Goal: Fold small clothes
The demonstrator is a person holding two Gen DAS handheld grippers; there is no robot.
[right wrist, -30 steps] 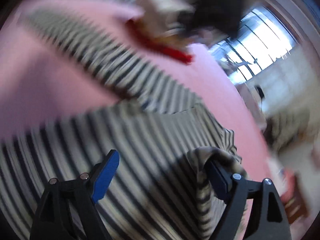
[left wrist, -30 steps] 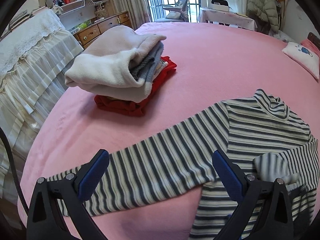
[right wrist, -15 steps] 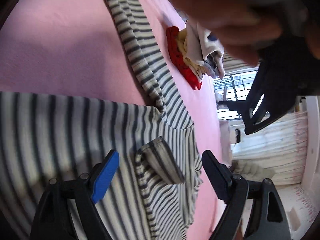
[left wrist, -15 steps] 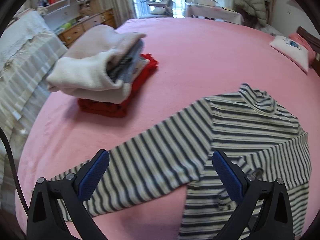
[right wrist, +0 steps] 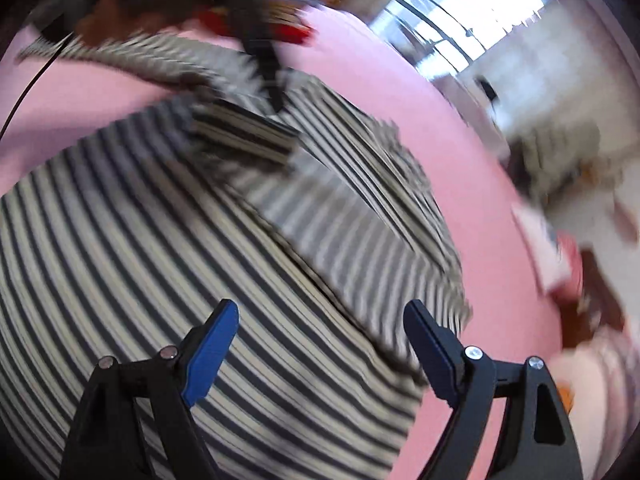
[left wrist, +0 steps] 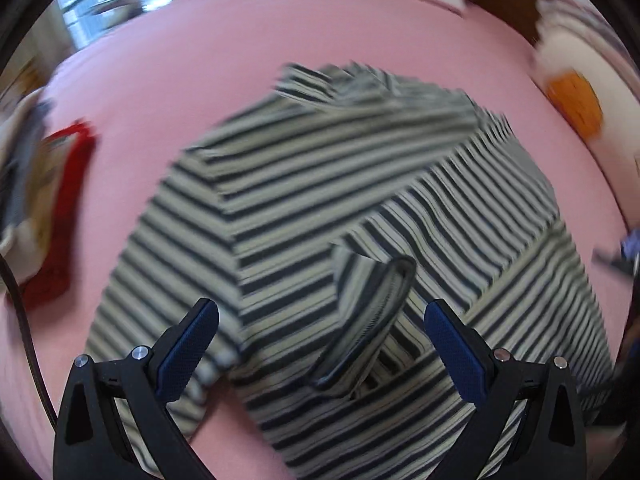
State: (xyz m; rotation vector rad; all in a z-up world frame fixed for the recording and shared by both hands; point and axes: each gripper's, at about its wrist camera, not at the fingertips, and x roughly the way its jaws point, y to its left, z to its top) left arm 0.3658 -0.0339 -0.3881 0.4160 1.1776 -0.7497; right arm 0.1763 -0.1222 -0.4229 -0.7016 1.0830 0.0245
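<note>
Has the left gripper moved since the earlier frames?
Yes. The left gripper has swung right: the folded stack slid to the view's left edge, and the striped shirt now fills the middle.

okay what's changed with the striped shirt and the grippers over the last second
The left gripper swung from the outstretched sleeve to over the striped shirt body and the folded-in cuff. The right gripper shifted over the body. Both stayed open, holding nothing; the shirt stayed on the bed.
</note>
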